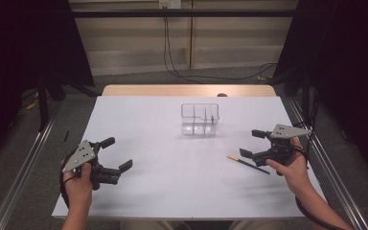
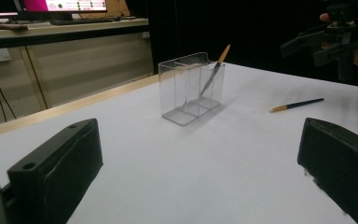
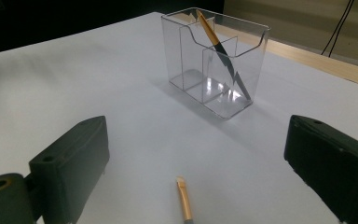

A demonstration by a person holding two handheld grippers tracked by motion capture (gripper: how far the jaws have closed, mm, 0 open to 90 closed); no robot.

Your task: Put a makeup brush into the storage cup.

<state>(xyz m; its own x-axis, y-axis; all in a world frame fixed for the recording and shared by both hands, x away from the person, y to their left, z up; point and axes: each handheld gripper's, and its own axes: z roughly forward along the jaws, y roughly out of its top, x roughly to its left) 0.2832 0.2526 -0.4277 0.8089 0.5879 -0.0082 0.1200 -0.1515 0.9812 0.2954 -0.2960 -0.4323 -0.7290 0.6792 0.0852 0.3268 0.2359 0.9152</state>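
Item 1. Clear plastic organiser box with inner dividers [image 1: 200, 119]: stands upright on the white table sheet [image 1: 172, 182], at centre, towards the far side. One thin brush with gold ferrule and dark handle [image 3: 220, 49] leans inside it, in a right-hand compartment as seen from the high view; its tip rises above the rim.

Item 2. Second slim brush, dark handle and gold ferrule [image 1: 247, 163]: lies flat on the sheet, near right, just left of the right gripper [image 1: 255, 143] and well apart from the box.

Item 3. Right gripper: jaws spread wide, nothing between them, held over the sheet with the loose brush lying just below and between the jaws in the right gripper view.

Item 4. Left gripper [image 1: 119, 153]: near left, jaws likewise spread and holding nothing, well apart from both brushes.

Progress, as judged: the work appears to be stowing brushes in the box. One is in; one is left to pick up, carry and drop in. Roughly halfway.

Obscured: the loose brush's handle end is cut off at the bottom edge of the right gripper view. Exactly which compartment holds the stowed brush is hard to settle through the clear walls. The surroundings beyond the table are dark.
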